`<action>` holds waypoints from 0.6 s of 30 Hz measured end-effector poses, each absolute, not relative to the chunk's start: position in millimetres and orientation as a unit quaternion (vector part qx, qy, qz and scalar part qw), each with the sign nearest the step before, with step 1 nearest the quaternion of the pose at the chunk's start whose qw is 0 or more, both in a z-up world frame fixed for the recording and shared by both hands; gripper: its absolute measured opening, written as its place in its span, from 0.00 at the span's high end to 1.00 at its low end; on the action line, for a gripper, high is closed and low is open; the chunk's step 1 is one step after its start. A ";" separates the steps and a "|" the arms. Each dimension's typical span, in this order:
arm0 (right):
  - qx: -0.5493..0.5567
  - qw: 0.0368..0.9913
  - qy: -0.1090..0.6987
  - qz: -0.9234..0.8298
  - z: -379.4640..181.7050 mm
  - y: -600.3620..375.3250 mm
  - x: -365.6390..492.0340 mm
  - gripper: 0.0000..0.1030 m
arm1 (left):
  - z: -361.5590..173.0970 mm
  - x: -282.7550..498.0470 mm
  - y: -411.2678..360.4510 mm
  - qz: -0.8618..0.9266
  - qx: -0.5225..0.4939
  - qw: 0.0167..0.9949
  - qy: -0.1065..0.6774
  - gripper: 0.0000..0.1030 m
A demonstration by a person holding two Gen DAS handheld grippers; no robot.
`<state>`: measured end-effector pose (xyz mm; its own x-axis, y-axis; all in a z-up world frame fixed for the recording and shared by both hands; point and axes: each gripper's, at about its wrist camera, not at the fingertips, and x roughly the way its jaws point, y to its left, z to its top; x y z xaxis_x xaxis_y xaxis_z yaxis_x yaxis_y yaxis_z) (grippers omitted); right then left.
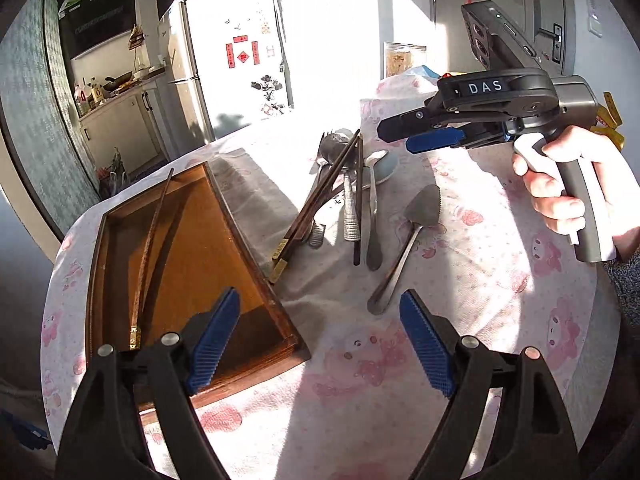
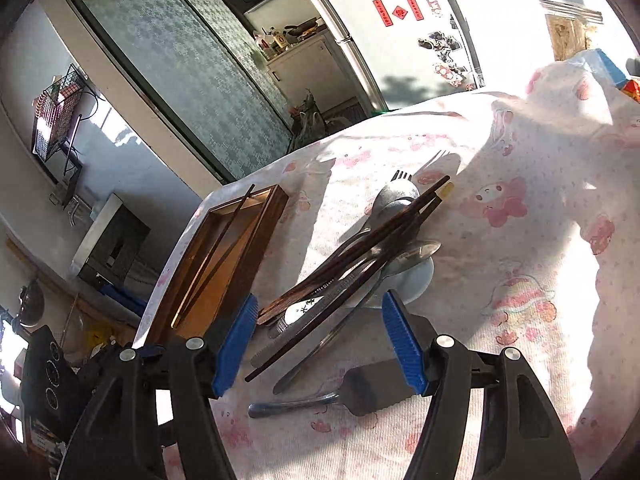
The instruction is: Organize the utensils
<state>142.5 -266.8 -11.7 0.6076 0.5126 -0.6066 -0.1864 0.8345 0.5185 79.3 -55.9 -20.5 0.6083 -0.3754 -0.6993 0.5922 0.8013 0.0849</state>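
A brown wooden tray (image 1: 192,240) lies on the left of the table with one dark chopstick (image 1: 150,256) in it. To its right sits a pile of utensils (image 1: 348,192): chopsticks, spoons and a fork. A small metal server (image 1: 404,248) lies beside the pile. My left gripper (image 1: 320,344) is open and empty above the tray's near right corner. My right gripper (image 1: 408,136), held by a hand (image 1: 560,184), hovers past the pile. In the right wrist view my right gripper (image 2: 320,348) is open over the utensil pile (image 2: 360,256) and the server (image 2: 372,388), gripping nothing. The tray (image 2: 272,232) is to their left.
A white cloth with pink cartoon prints (image 1: 480,280) covers the round table, and its edge drops off just left of the tray. A light blue dish (image 2: 416,280) sits under the spoons. A fridge (image 1: 224,64) and kitchen counter stand beyond the table.
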 end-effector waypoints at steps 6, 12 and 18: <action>0.227 0.867 0.394 0.203 -30.4 -276.9 149.4 0.36 | -34.7 109.4 -104.4 -0.306 0.154 0.861 0.376 0.37; 0.242 0.865 0.390 0.202 -40.0 -289.8 147.7 0.36 | -45.6 140.6 -104.8 -0.308 0.100 0.849 0.418 0.60; 0.245 0.867 0.381 0.206 -35.9 -292.2 144.4 0.36 | -44.3 144.4 -100.9 -0.301 0.116 0.858 0.400 0.57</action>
